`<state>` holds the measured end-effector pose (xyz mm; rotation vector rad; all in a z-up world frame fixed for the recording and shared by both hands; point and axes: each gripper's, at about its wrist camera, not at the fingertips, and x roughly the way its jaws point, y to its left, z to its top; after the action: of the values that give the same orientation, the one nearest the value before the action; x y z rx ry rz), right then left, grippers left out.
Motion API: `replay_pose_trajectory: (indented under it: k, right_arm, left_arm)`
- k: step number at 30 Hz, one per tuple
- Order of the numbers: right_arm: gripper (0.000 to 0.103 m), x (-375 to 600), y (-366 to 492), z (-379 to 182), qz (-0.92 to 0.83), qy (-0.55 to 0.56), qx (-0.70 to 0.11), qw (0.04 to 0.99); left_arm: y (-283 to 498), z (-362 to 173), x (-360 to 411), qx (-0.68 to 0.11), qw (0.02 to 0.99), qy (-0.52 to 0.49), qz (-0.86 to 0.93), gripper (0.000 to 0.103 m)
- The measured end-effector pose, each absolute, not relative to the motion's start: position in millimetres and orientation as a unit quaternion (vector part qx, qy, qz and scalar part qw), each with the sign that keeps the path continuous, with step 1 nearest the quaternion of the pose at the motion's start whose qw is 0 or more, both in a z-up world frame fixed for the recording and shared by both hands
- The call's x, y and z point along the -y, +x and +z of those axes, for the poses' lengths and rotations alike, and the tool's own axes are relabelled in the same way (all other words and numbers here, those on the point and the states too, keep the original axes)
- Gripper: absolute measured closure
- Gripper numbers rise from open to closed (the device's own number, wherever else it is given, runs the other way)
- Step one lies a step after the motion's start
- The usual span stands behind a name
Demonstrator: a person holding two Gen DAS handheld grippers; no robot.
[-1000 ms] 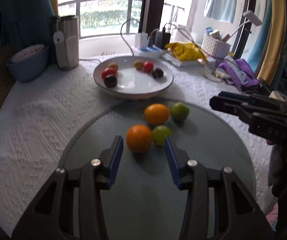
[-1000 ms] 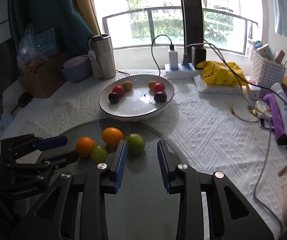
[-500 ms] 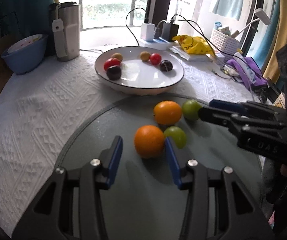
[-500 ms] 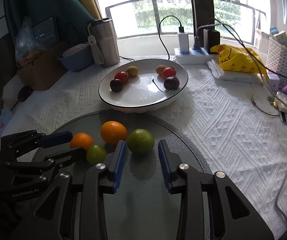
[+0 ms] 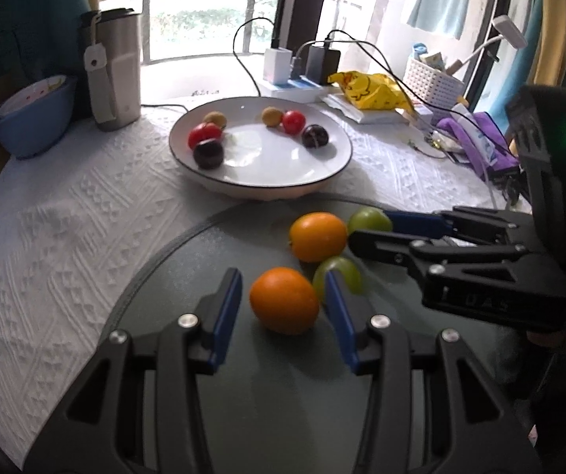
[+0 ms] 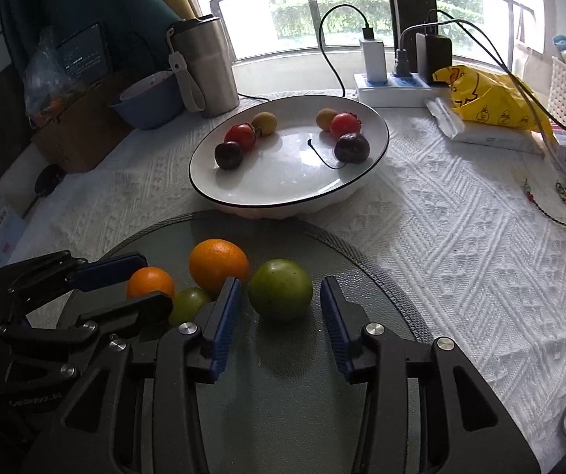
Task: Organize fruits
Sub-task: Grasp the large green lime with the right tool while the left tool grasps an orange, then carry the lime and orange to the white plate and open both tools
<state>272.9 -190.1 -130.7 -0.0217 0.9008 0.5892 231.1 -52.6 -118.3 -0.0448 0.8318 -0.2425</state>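
Two oranges and two green fruits lie on a round glass mat (image 5: 204, 260). My left gripper (image 5: 283, 288) is open around the near orange (image 5: 284, 300), not touching it. A small green fruit (image 5: 342, 272) sits by its right finger, with the second orange (image 5: 317, 236) behind. My right gripper (image 6: 281, 300) is open around the large green fruit (image 6: 280, 289); in the left wrist view that fruit (image 5: 369, 219) peeks out between its fingers. A white plate (image 6: 283, 193) holds several small red, dark and yellow fruits.
A steel tumbler (image 5: 113, 75) and a blue bowl (image 5: 30, 118) stand at the back left. A power strip with chargers (image 6: 397, 83), a yellow bag (image 6: 488, 98), a white basket (image 5: 433, 79) and purple cloth (image 5: 480, 138) crowd the back right. A white textured cloth (image 6: 460, 237) covers the table.
Both grippers moved forward. The left now straddles the near orange and the right now straddles the large green fruit. The fruits have not moved.
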Motion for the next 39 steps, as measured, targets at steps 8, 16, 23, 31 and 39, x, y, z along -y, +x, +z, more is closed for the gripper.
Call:
replay_pose_trajectory:
  k: [8, 16, 23, 31, 39]
  right_arm:
    - [0.069, 187, 270, -130, 0.282, -0.022, -0.424, 0.86]
    - [0.069, 190, 261, -117, 0.279, -0.026, -0.409, 0.868]
    - [0.069, 190, 255, -101, 0.276, -0.031, -0.394, 0.876]
    - [0.069, 189, 259, -85, 0.276, -0.034, -0.378, 0.883]
    - [0.069, 187, 271, -75, 0.277, -0.036, -0.369, 0.886]
  left_arm:
    - [228, -118, 54, -0.396, 0.908, -0.021, -0.132, 0.067]
    - [220, -114, 52, -0.393, 0.909, -0.023, -0.136, 0.068]
    - [214, -96, 48, -0.372, 0.919, -0.022, -0.132, 0.068]
    - [219, -76, 41, -0.35, 0.927, -0.021, -0.13, 0.068]
    - [235, -65, 38, -0.341, 0.931, -0.016, -0.126, 0.068]
